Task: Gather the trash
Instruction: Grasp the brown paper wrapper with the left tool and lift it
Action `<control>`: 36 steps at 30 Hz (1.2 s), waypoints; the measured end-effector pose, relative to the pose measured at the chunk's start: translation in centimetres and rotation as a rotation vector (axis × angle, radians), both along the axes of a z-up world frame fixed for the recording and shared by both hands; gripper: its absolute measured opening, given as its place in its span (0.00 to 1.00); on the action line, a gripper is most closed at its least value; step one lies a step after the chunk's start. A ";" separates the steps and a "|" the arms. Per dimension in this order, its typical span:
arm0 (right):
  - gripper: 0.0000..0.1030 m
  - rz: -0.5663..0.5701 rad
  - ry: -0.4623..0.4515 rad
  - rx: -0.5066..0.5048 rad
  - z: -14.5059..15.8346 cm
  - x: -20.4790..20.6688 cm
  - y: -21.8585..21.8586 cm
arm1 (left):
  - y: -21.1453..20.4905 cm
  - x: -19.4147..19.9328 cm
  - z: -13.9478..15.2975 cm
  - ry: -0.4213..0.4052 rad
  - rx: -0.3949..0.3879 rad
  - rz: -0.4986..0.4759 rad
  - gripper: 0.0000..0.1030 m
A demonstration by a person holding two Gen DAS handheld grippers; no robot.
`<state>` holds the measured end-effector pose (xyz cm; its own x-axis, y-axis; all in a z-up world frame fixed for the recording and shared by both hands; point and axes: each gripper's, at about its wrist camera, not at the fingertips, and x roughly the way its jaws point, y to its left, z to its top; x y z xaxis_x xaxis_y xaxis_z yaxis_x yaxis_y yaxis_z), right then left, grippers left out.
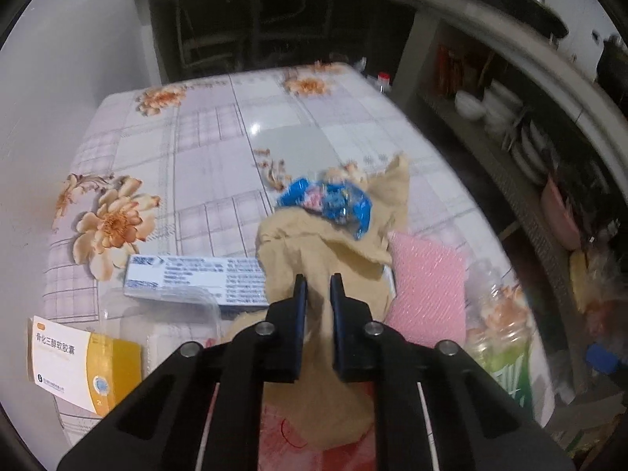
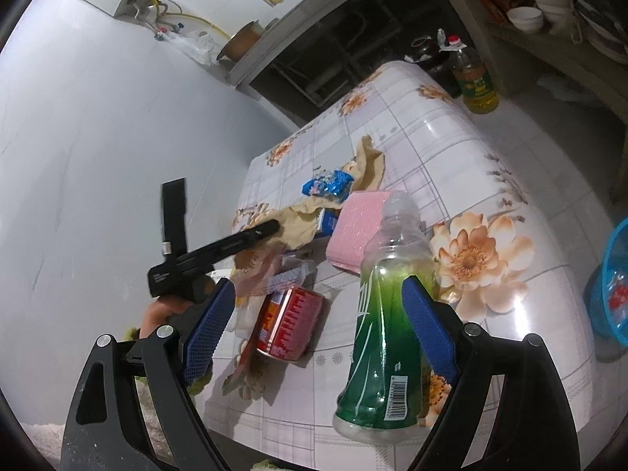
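Observation:
My left gripper (image 1: 318,280) is shut on a crumpled tan paper (image 1: 314,259) and holds it over the floral table (image 1: 204,149). A blue wrapper (image 1: 333,200) lies on the paper's far end. In the right wrist view the left gripper (image 2: 271,227) reaches into the same tan paper (image 2: 302,223). My right gripper (image 2: 318,302) is open and empty above the table's near edge. An empty green-labelled plastic bottle (image 2: 384,314) stands in front of its right finger. A red can (image 2: 288,322) lies on its side between the fingers.
A pink sponge (image 1: 426,286) and white-blue medicine box (image 1: 196,278) lie beside the paper, a yellow-white box (image 1: 78,361) at near left. A blue basket (image 2: 610,286) stands on the floor at right. An oil bottle (image 2: 475,78) stands beyond the table. Shelves with bowls (image 1: 494,106) lie right.

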<state>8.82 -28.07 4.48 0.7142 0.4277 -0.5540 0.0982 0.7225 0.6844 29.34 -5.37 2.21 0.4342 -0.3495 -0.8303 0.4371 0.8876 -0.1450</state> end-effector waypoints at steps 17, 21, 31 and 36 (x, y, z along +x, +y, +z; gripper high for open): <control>0.80 0.091 -0.023 0.000 1.0 2.3 3.2 | 2.6 -1.9 3.8 -0.020 -0.125 -0.021 0.30; 0.80 0.109 -0.019 0.007 0.8 2.5 4.2 | 0.2 0.1 1.9 0.029 -0.029 -0.070 0.53; 0.80 0.085 -0.015 -0.007 1.2 1.6 3.7 | -3.0 5.2 -2.3 0.114 0.192 -0.099 0.18; 0.79 0.077 -0.003 0.003 0.7 1.7 3.3 | -3.0 3.9 -1.4 0.062 0.172 -0.131 0.02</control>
<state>10.53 -24.74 5.19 0.6807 0.4833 -0.5506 0.0404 0.7257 0.6869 33.28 -8.40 0.85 0.3411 -0.2504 -0.9061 0.5452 0.8379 -0.0264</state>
